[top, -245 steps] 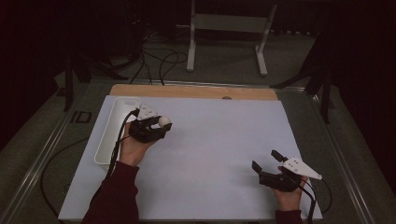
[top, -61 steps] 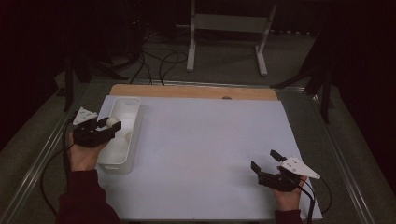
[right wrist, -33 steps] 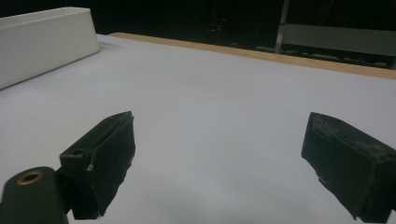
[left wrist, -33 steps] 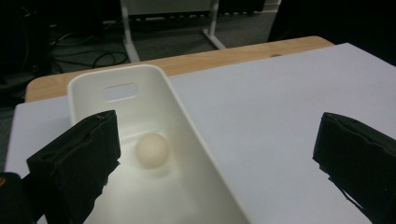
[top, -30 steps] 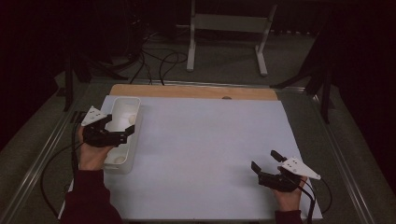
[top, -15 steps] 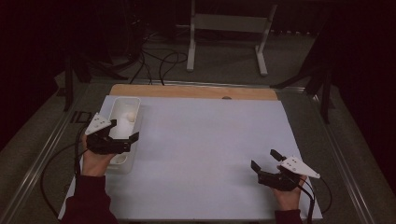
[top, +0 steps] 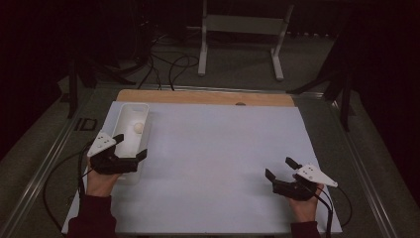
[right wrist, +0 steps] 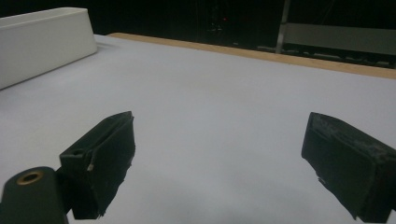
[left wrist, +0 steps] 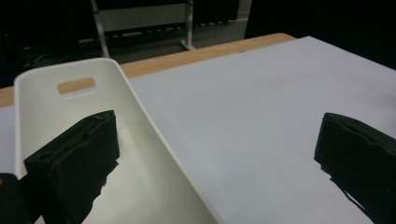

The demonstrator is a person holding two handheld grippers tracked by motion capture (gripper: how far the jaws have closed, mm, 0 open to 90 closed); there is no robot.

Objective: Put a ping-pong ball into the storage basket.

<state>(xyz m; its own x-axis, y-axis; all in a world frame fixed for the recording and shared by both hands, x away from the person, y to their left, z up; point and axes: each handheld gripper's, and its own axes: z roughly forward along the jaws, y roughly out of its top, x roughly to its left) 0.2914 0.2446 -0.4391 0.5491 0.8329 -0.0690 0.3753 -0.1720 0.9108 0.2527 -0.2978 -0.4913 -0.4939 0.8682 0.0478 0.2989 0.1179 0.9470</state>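
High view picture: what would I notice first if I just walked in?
Probably the white tray at the left of the pale table sheet, with a small white ball inside it. Next, the left gripper, jaws wide open across the tray's near end. The right gripper is open too, at the sheet's near right corner, far from the tray.

The person is wearing dark red sleeves and gripping two black claws, left claw [top: 130, 147] and right claw [top: 280, 168], each topped by a grey three-cornered plate and trailing a black cable.
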